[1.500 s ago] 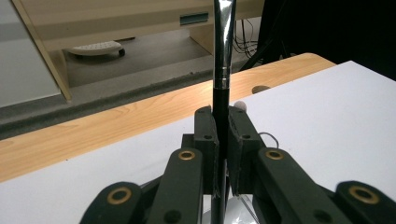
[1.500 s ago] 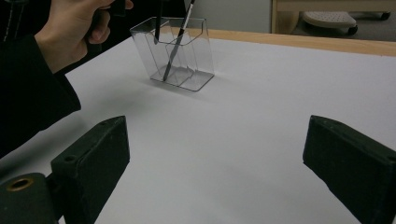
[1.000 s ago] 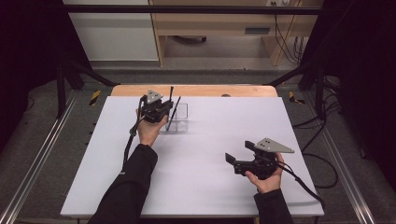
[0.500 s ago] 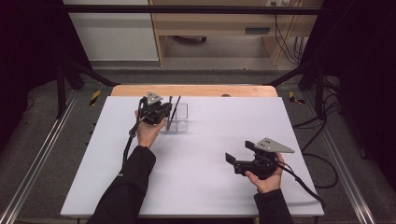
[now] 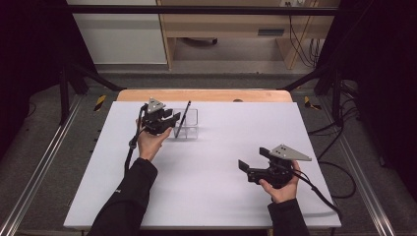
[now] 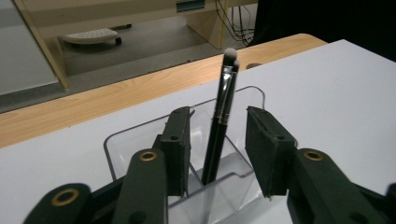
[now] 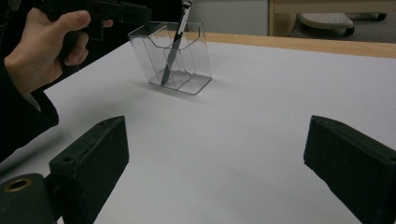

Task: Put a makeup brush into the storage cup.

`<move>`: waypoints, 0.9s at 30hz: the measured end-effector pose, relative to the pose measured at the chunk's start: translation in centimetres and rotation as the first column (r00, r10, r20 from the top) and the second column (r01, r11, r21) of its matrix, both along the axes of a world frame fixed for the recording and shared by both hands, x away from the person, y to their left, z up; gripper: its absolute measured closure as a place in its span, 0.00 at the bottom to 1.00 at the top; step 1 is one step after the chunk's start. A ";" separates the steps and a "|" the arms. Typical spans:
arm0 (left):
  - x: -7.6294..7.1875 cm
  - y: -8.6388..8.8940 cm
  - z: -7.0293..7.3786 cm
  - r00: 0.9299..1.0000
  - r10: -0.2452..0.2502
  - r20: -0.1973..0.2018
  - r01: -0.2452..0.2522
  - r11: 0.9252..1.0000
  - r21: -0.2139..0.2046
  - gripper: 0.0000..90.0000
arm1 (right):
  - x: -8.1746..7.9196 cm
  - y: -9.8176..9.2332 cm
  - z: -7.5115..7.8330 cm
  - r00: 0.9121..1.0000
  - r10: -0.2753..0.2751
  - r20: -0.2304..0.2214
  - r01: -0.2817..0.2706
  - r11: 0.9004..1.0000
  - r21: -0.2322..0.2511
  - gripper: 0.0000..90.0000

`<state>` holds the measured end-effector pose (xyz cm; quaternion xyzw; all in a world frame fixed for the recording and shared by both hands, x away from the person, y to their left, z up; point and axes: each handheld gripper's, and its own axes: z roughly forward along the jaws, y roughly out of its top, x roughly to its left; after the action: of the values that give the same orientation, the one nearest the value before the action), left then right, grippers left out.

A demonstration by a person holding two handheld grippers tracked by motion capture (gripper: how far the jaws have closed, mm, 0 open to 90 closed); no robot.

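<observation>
Left gripper [image 5: 167, 119] sits at the clear plastic holder [image 5: 189, 129], jaws parted on either side of the brush [image 6: 219, 126] with a visible gap on both pads, so the brush is released, not gripped. Jaws have just been opening; the brush stands between them but nothing presses on it.

Brush is inside the holder, handle end down on the holder's floor, grey bristle tip up, leaning against the holder's wall. It stands on its own because the wall and the inner divider carry it, which is why the jaws can let go here without it dropping. From the right gripper view it leans toward the holder's far rim, in one of the near compartments; which one exactly I can't tell through the clear plastic.

Left gripper stays level with the holder's upper edge, pads straddling the brush shaft above the rim. My read: that height keeps the pads clear of the holder wall on the way out.

Right gripper [image 5: 255, 169] is well apart from the holder, on the near right of the white table top [image 5: 231, 196], jaws spread wide, nothing between them. It looks parked, out of the left hand's [image 5: 150, 142] path back from the holder.

Holder sits near the far edge of the table top, just short of the wooden strip [image 5: 206, 95] behind it.

Judgement: drop-off looks done; what remains is pulling the left gripper straight back from the holder without clipping the leaning shaft.
</observation>
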<state>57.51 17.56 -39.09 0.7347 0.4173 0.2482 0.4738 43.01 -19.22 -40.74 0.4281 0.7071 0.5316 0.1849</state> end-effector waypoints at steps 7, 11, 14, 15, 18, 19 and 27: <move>-2.1 -0.1 0.8 0.999 -0.041 0.030 0.041 0.999 -0.012 0.48 | 0.0 -0.1 0.1 1.000 -0.006 0.003 0.006 1.000 -0.004 0.08; -3.5 0.0 1.0 0.998 -0.057 0.039 0.058 0.998 -0.014 0.39 | 0.0 -0.1 0.1 1.000 -0.008 0.005 0.008 1.000 -0.002 0.08; -4.4 0.3 1.1 0.997 -0.071 0.033 0.071 0.997 -0.021 0.32 | 0.0 -0.2 0.2 1.000 -0.012 0.008 0.012 1.000 0.000 0.08; -4.8 0.4 1.1 0.997 -0.072 0.034 0.072 0.997 -0.022 0.30 | 0.0 -0.3 0.3 1.000 -0.012 0.009 0.012 1.000 0.000 0.08; -5.7 0.7 1.2 0.996 -0.082 0.032 0.082 0.996 -0.016 0.27 | 0.0 -0.3 0.3 1.000 -0.014 0.012 0.014 1.000 0.001 0.07; -6.0 0.8 1.3 0.996 -0.088 0.034 0.089 0.996 -0.018 0.26 | 0.0 -0.3 0.3 1.000 -0.014 0.012 0.014 1.000 0.000 0.07; -8.4 1.2 0.9 0.992 -0.122 0.030 0.122 0.992 -0.019 0.22 | -0.1 -0.5 0.4 1.000 -0.017 0.016 0.017 1.000 -0.006 0.07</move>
<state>49.15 18.79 -38.15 0.7502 0.3673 0.2249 0.5017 42.95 -19.69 -40.29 0.4293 0.7036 0.5312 0.1962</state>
